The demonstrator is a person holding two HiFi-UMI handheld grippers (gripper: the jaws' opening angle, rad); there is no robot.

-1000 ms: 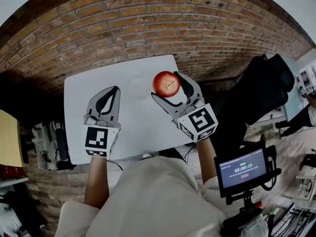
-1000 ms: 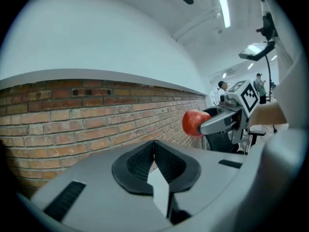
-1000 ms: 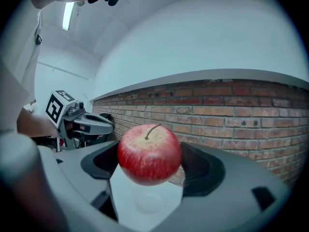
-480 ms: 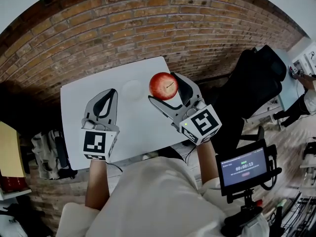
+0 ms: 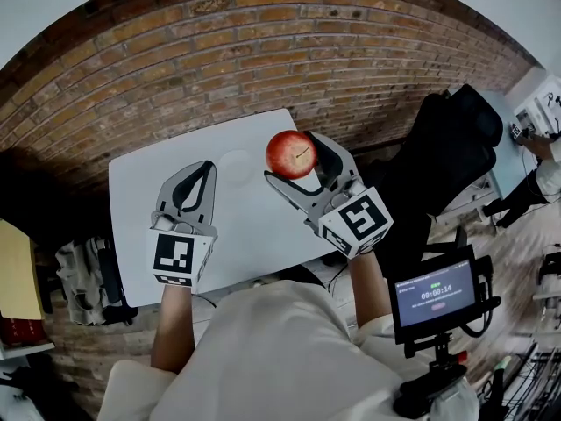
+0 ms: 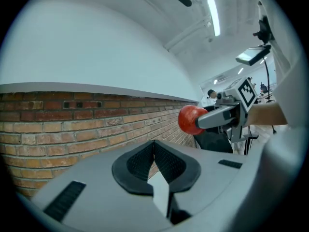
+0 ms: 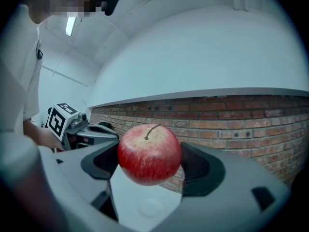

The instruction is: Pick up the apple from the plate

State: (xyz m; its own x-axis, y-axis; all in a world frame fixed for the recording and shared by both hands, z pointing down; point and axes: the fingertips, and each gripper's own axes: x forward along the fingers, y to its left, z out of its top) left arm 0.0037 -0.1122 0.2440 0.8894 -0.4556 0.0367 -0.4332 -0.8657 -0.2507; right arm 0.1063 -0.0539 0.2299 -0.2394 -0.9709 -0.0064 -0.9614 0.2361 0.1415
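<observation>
Red apple (image 7: 149,153) clamped between right tongs (image 7: 150,164), above plate (image 7: 151,208).

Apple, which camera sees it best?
The right gripper view: the apple is big and central, stem up, between the fingers. The head view shows it small from above; the left gripper view, tiny and partly hidden.

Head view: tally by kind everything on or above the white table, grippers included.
apple, red, clamped in the right gripper: 1
plate, white, bare: 1
table, white: 1
grippers, the right gripper plus the left gripper, shut and empty: 2
Total: 5
</observation>
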